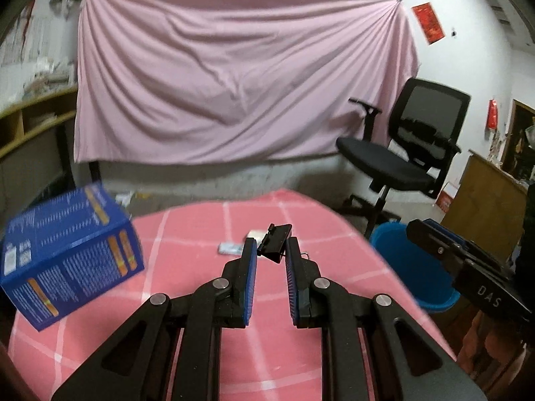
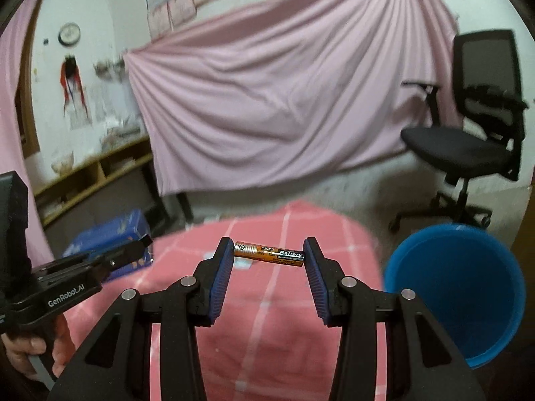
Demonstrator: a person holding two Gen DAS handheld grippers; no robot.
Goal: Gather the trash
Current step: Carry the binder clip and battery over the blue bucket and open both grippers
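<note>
Tabletop (image 1: pixel 187 234) centre: open. Left edge: blue box (image 1: pixel 72 254) obstructs. Right, off-edge: blue bin (image 2: pixel 454 287), mouth unobstructed; office chair (image 2: pixel 468 147) behind.

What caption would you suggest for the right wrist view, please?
Right gripper holding a battery end to end above the pink checked table, beside the blue bin.

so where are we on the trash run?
Midway. Done: cannot tell; the blue plastic bucket shows nothing inside from here. In hand: left gripper clamps a black binder clip; right gripper holds an orange-and-black AAA battery end to end. Left: small pale scraps on the pink checked tablecloth.
</note>
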